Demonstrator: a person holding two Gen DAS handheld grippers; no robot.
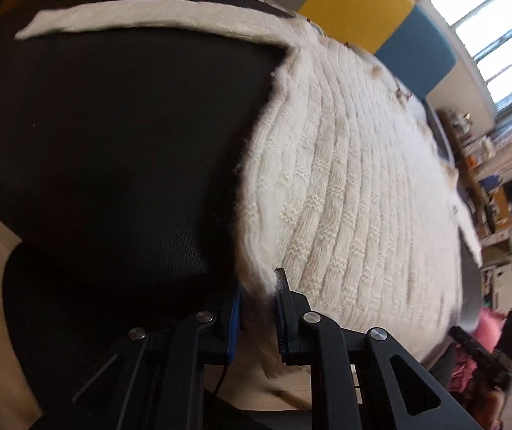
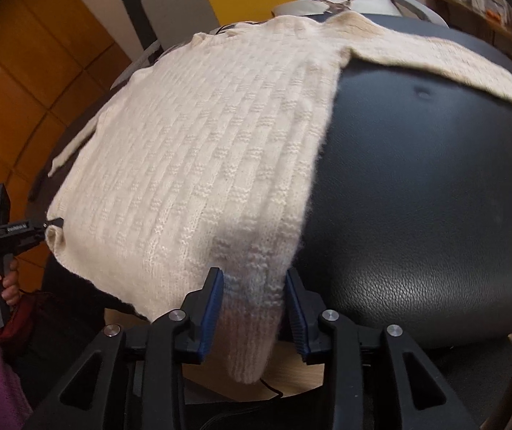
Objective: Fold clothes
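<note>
black leather surface, both grippers' fingers at sweater hem

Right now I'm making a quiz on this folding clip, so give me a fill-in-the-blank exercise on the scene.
1. The cream knitted sweater lies spread on a ____ padded surface.
2. The left gripper is shut on the sweater's bottom ____.
3. One sleeve lies stretched out ____ across the padding.
4. The sweater's hem hangs between the ____ gripper's blue-padded fingers.

Missing words: black; corner; flat; right
</note>
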